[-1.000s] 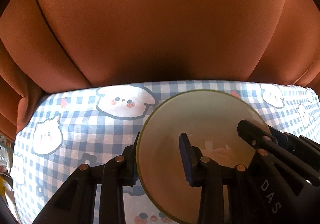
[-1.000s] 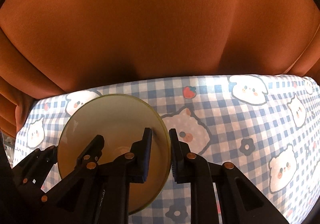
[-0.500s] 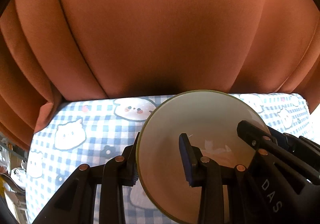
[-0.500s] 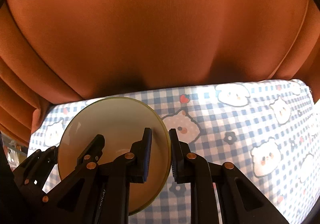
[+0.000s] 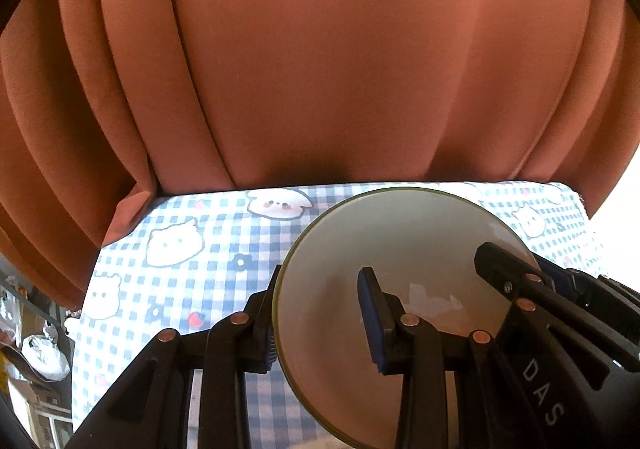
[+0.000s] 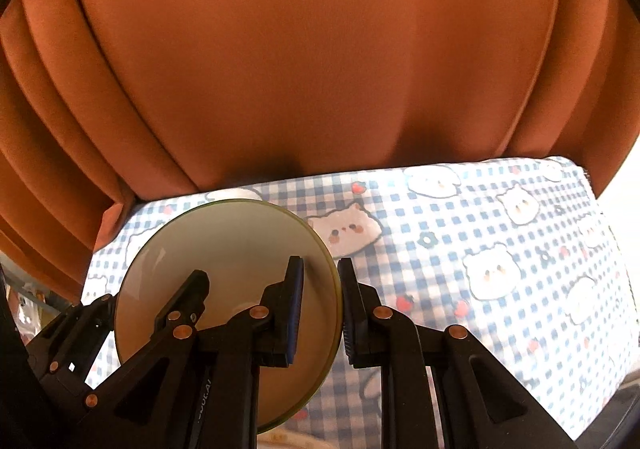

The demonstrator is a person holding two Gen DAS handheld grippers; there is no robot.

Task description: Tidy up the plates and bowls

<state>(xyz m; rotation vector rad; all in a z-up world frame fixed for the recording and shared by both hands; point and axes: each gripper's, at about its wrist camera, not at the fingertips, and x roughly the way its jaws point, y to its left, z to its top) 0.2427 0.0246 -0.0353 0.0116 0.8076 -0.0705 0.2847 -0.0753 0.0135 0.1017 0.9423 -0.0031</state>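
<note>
Checkered surface (image 5: pixel 208 273) now shows both far corners, more than before; left gripper (image 5: pixel 324 321) and right gripper (image 6: pixel 320 305) jaws each clamp the bowl's (image 5: pixel 400 249) rim.

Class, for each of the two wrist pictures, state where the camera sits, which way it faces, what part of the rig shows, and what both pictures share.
Left wrist: sits behind the left gripper, facing forward along its fingers over the checked tablecloth toward the orange curtain; its fingers clamp the bowl rim, and the right gripper enters at right.
Right wrist: sits behind the right gripper, facing the same way; its fingers clamp the bowl's opposite rim, and the left gripper enters at left.
Shared: bowl, tablecloth, curtain, both grippers.
</note>
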